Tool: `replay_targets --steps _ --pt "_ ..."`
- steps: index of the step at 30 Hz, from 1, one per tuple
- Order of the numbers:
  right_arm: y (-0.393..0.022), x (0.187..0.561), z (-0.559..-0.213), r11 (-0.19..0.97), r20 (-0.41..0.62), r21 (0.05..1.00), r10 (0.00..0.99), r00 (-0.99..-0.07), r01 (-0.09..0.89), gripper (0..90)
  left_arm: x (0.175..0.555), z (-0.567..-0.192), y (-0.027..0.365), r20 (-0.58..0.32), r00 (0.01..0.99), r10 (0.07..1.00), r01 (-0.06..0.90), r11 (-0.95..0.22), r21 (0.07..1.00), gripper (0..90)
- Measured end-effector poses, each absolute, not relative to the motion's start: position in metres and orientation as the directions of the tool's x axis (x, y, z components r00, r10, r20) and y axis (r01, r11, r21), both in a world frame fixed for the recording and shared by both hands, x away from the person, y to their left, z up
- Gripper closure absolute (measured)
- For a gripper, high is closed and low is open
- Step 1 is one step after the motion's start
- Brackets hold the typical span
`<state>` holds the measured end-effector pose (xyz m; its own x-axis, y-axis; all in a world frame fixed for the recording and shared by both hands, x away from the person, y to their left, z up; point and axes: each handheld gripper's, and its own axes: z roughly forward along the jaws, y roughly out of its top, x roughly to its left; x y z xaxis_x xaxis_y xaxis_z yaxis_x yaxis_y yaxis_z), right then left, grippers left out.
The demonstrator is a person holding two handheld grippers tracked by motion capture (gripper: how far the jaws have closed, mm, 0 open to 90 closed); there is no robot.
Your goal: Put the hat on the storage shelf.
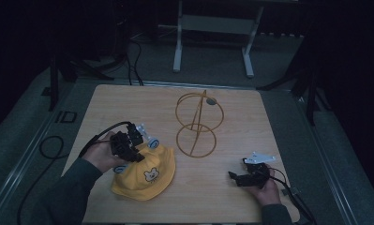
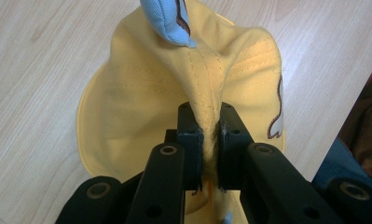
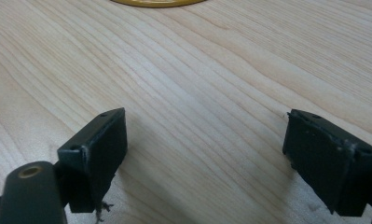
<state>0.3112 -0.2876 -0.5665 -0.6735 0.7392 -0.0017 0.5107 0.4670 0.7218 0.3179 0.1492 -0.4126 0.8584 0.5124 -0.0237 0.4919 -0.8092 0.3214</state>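
near the table's (image 1: 128, 101) front left, the left tongs (image 2: 207, 140) pinch a fold of the yellow hat's (image 1: 145, 180) crown, likely to lift it toward the wire stand (image 1: 196, 124). the right tongs (image 3: 204, 149) rest wide open, holding nothing.

— What am I wearing and carrying?
— My sleeves (image 1: 67, 187) are dark grey-green. My left gripper (image 2: 207, 140) and right gripper (image 3: 207, 158) are black, with round screw holes along the links.
— Anything else?
— A black cable (image 1: 48, 145) trails left; a grey three-cornered plate (image 1: 259, 158) tops the right.
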Motion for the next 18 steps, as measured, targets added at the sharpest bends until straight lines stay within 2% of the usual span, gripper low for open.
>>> replay_targets --steps 18 --pt "-0.2876 0.3112 -0.5666 0.467 -0.003 0.722 0.739 -0.674 0.51 13.5 0.3246 -0.4057 0.1522 -0.013 0.83 0.558 0.527 -0.775 0.349 82.2"
